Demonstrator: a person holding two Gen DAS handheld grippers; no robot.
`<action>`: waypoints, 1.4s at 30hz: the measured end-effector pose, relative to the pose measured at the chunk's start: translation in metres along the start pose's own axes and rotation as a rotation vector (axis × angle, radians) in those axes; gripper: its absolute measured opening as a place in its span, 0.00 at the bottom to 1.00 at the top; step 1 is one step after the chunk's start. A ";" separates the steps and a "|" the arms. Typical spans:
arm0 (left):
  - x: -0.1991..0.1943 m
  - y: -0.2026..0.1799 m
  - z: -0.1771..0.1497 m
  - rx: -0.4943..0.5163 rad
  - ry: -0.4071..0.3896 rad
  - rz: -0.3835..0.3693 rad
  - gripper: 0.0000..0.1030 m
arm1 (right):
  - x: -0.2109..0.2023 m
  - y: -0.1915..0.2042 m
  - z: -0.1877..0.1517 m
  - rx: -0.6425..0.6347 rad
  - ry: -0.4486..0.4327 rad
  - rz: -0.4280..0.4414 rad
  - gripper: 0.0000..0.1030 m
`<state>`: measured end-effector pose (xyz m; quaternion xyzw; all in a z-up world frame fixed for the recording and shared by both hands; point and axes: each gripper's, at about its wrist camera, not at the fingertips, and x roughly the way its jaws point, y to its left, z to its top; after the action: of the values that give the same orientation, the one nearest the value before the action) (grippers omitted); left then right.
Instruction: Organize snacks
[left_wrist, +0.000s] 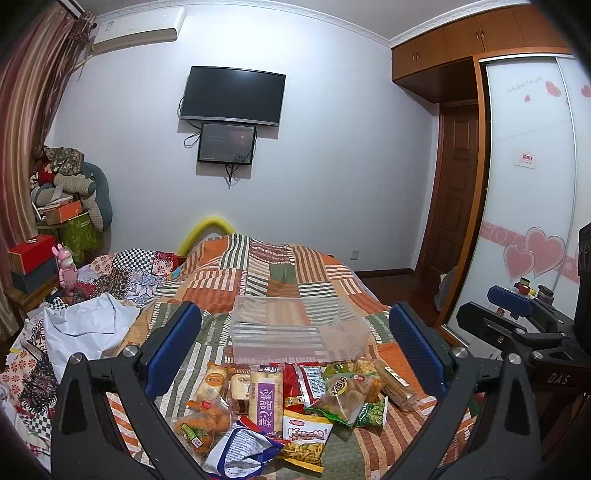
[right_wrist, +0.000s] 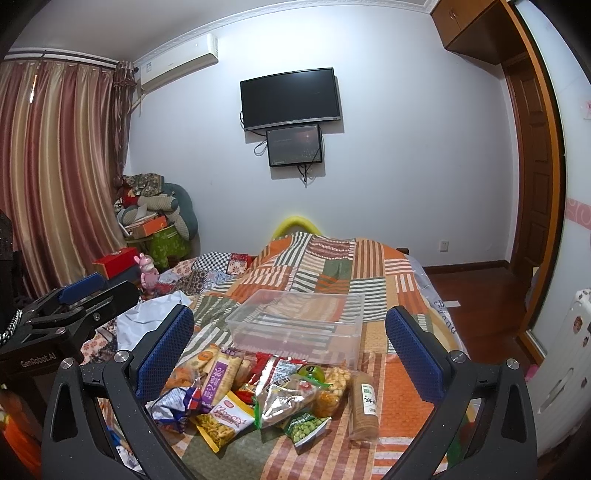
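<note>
A patchwork bed (left_wrist: 258, 269) fills the room below a wall TV (left_wrist: 233, 94). The snacks (left_wrist: 295, 402) lie heaped at its near edge, just before the empty clear bin (left_wrist: 295, 332) beyond. Both grippers, left (left_wrist: 295, 350) and right (right_wrist: 290, 349), hover spread wide and empty, facing the heap. The biscuit sleeve (right_wrist: 364, 408), long axis running away, lies nearer the right.

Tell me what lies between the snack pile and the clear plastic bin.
Nothing but the patchwork quilt: in the right wrist view the snack pile ends just short of the clear plastic bin, whose near wall almost touches the rear packets.
</note>
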<state>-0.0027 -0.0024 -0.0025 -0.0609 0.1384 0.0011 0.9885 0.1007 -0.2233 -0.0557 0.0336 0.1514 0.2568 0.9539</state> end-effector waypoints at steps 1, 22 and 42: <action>0.000 0.000 0.000 0.001 -0.001 0.000 1.00 | 0.000 0.000 0.000 0.001 0.000 0.001 1.00; -0.002 -0.004 -0.001 0.008 -0.003 -0.004 1.00 | -0.004 -0.001 0.002 0.006 -0.014 0.001 1.00; -0.003 0.000 0.000 0.000 -0.009 -0.009 1.00 | -0.001 -0.003 -0.001 0.015 -0.013 0.013 1.00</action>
<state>-0.0051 -0.0024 -0.0015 -0.0616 0.1338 -0.0031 0.9891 0.1008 -0.2268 -0.0573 0.0436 0.1468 0.2617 0.9529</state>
